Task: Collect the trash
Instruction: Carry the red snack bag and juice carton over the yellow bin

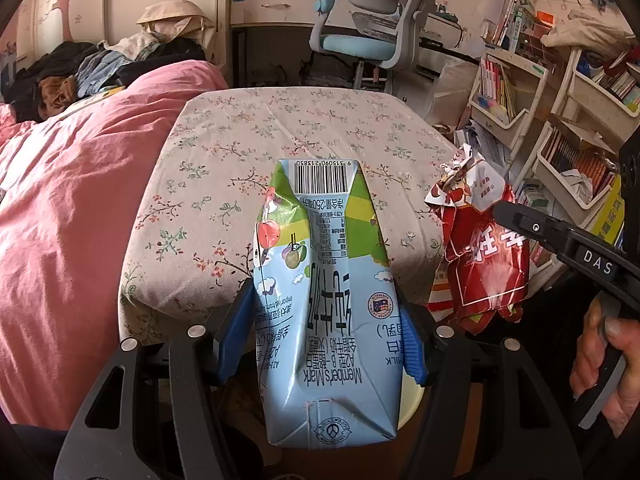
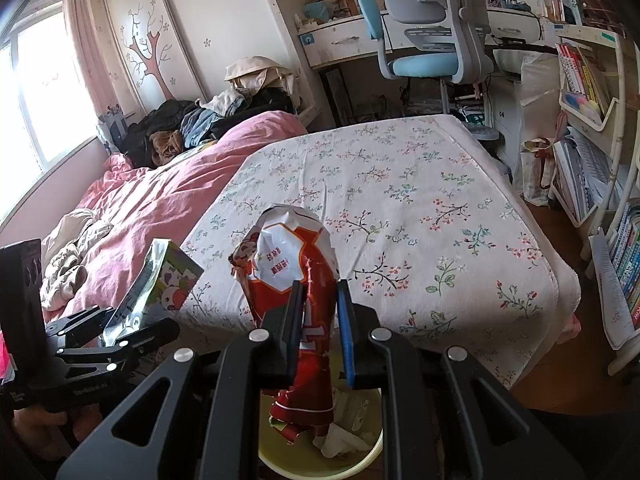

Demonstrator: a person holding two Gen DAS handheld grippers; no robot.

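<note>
Trash bin [image 2: 320, 462] sits directly beneath my right claw [image 2: 318, 304], which pinches the red wrapper [image 2: 304, 280] hanging lengthwise over it; my left claw [image 1: 328, 320] clamps the milk carton [image 1: 324, 280] just beside, bin rim [image 1: 412, 400] under it.

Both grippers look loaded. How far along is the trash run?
Done: crumpled paper already lies in the yellow bin.
In hand: left gripper clamps the milk carton; right gripper pinches the red snack wrapper above the bin.
Left: drop both in. No other trash shows on the floral tablecloth.
</note>
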